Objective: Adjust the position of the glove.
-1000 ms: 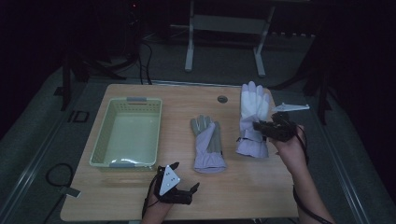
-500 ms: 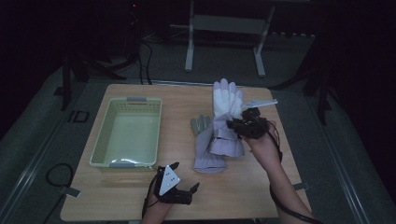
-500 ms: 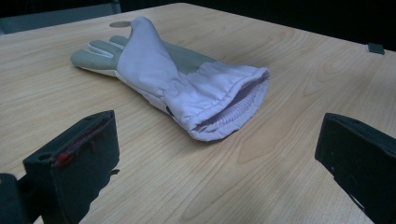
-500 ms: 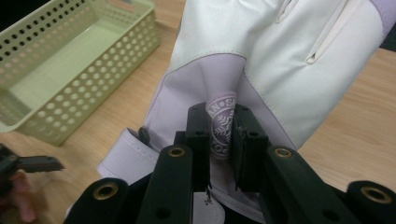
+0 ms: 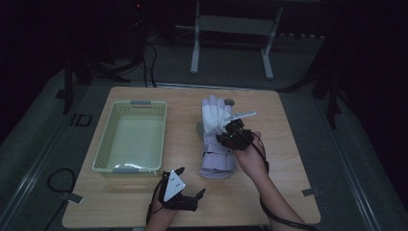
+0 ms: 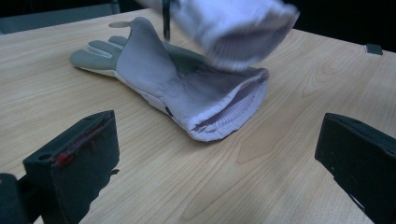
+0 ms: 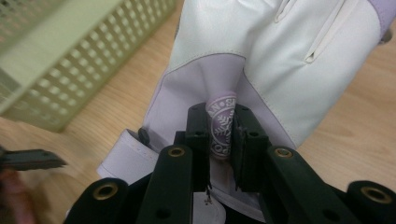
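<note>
Right gripper point(image 7: 219, 140): jaws nearly closed, pinching a fold of the white glove point(image 7: 299, 60) at its printed patch; the glove hangs ahead of the jaws, over the grey glove point(image 6: 187, 88) on the surface point(image 5: 284, 159). Left gripper point(image 5: 179, 191): jaws wide open, nothing between them, resting near the surface edge. Grey glove lies just ahead of the left jaws, cuff towards them, partly covered by the blurred white glove. Basket point(image 5: 103, 149) sits left of the right jaws.

Black left gripper point(image 5: 184, 199), grey triangular plate, trailing cable.
</note>
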